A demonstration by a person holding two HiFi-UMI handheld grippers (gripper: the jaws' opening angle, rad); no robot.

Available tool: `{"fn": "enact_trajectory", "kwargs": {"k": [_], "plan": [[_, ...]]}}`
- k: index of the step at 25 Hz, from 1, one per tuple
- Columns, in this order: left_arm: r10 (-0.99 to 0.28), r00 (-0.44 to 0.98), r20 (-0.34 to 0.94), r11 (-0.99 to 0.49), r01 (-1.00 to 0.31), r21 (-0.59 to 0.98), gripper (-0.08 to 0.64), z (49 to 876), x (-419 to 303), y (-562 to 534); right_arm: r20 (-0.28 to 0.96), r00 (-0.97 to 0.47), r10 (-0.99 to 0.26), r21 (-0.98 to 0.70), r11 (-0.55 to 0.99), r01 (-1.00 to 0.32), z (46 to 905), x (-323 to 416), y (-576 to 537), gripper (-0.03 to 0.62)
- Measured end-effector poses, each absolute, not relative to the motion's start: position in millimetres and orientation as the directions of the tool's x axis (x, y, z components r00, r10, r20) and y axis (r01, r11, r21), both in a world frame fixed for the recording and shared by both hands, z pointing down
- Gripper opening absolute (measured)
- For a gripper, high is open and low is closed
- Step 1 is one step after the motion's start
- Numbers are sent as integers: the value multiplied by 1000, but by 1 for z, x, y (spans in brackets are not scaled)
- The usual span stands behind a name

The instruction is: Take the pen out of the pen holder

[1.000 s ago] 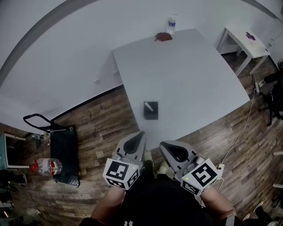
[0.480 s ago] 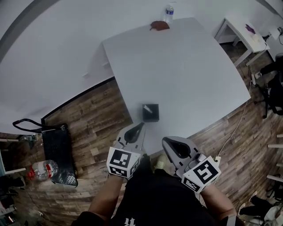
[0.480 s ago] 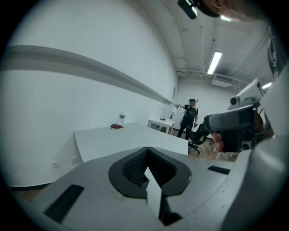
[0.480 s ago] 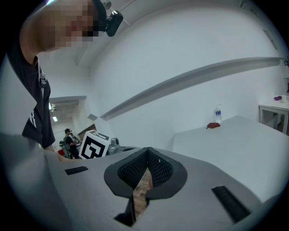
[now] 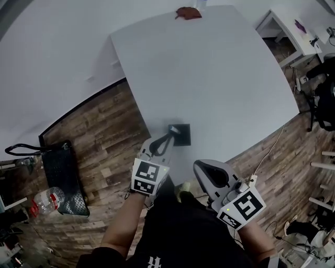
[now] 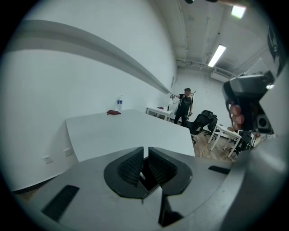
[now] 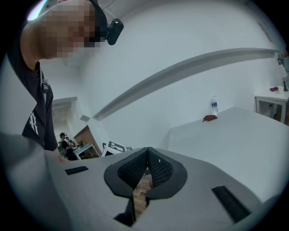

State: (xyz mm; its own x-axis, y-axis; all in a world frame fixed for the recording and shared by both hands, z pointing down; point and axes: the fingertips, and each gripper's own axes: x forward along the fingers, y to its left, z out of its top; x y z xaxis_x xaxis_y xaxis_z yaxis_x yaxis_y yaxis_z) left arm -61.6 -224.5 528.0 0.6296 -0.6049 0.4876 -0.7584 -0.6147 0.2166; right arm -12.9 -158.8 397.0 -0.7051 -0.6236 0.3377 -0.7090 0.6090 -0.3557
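Observation:
A black square pen holder point(image 5: 183, 137) stands near the front edge of the white table point(image 5: 209, 73). A white pen point(image 5: 172, 129) sticks out of its left corner. My left gripper point(image 5: 169, 137) reaches in from the front, tips right at the pen and the holder's left rim. In the left gripper view my left gripper point(image 6: 145, 150) has its jaws parted by a thin slit and opening, nothing pressed between the pads. My right gripper point(image 5: 199, 165) hangs back over the table's front edge, right of the holder. The right gripper view shows it point(image 7: 147, 151) shut and empty.
A red cloth point(image 5: 187, 12) lies at the table's far edge, with a water bottle point(image 6: 119, 103) next to it. A black cart point(image 5: 63, 175) and a plastic jug point(image 5: 44, 199) stand on the wood floor at left. A small white side table point(image 5: 293, 23) stands at right.
My left gripper has travelled forward and down from in front of the table to the pen holder. My right gripper has drifted a little to the right and lower.

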Motion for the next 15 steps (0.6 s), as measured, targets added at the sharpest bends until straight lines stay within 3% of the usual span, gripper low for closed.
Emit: {"fn": "enact_trajectory", "kwargs": {"k": [4, 15], "plan": [[-576, 630, 521, -622, -751, 221, 91, 551, -57, -237, 356, -688, -632, -370, 581, -725, 403, -9, -166, 11], [-518, 620, 589, -645, -736, 206, 117, 593, -47, -251, 395, -651, -649, -387, 525, -758, 413, 2, -183, 12]]}}
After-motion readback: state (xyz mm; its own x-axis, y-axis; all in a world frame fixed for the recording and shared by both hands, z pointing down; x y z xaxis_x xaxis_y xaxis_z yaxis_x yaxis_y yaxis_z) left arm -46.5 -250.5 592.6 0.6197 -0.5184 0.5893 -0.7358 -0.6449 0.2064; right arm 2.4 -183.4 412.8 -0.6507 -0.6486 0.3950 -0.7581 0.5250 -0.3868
